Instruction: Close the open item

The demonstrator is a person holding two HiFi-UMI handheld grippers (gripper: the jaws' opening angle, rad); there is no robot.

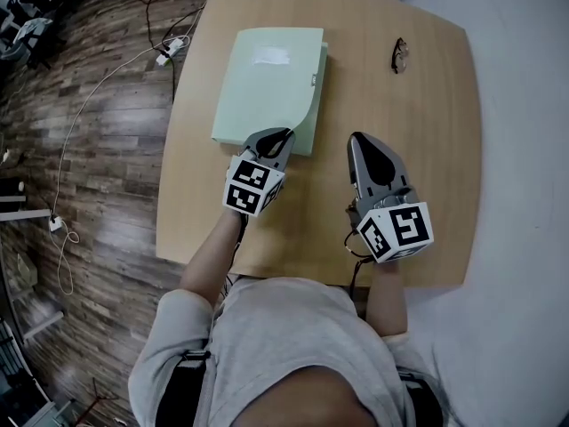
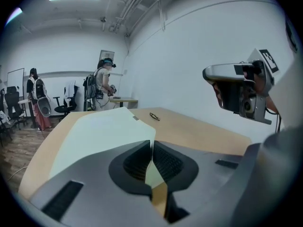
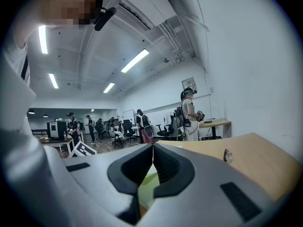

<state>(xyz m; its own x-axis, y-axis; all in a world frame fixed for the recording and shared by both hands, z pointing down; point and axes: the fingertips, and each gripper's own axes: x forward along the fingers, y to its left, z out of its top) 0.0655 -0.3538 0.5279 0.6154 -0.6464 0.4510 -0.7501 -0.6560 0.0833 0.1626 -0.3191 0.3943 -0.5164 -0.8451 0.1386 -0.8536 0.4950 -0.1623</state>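
Observation:
A pale green folder [image 1: 267, 78] lies flat on the wooden table [image 1: 409, 123] with its cover down. My left gripper [image 1: 283, 135] is shut, its tips over the folder's near right corner, and nothing shows between the pads. In the left gripper view the folder [image 2: 94, 131] spreads out just beyond the closed jaws [image 2: 152, 144]. My right gripper [image 1: 359, 138] hovers over bare wood to the right of the folder, also shut and empty. In the right gripper view a strip of the green folder [image 3: 147, 181] shows below the closed tips [image 3: 152, 145].
A small dark object like folded glasses [image 1: 400, 54] lies at the table's far right. White cables [image 1: 89, 105] trail over the wood floor at the left. Several people stand at desks far back in the room [image 2: 102, 86].

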